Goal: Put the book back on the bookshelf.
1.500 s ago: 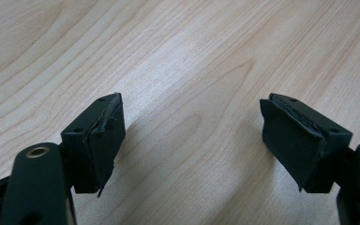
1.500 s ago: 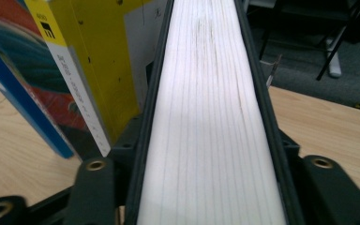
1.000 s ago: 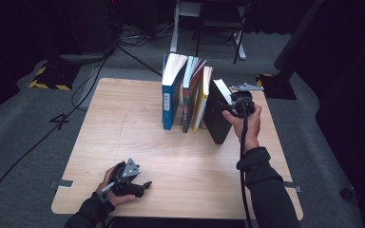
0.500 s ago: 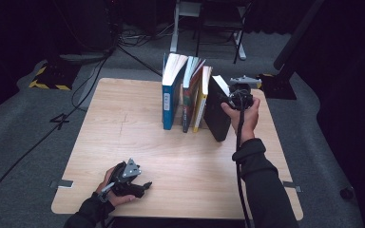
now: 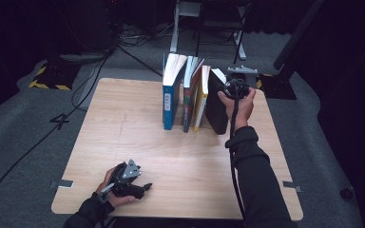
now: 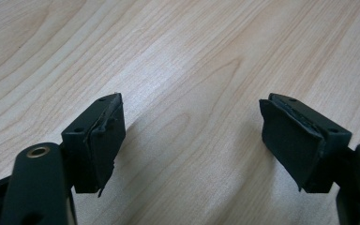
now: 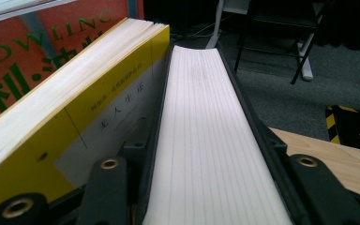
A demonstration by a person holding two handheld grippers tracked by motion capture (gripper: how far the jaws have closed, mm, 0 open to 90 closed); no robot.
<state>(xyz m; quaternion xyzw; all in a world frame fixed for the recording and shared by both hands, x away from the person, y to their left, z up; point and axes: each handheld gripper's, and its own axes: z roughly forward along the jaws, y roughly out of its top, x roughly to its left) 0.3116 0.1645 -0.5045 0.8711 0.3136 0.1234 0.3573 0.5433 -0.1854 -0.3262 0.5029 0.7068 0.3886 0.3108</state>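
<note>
Since a sec ago the right gripper has shifted up and away along the black book, now sitting at its top far corner; its jaws have just been closing and the book's page block is between them, one jaw on each cover, gripping it. Right gripper view: white page edges run straight out between the jaws, yellow book just beside on the left, red cover behind that. Black book stands upright at the right end of the row, touching the yellow book; next come a red/green book and a blue book, all at the table's far middle. Left gripper hasn't moved, resting at the near left edge, jaws apart w/ nothing between, bare wood under them
</note>
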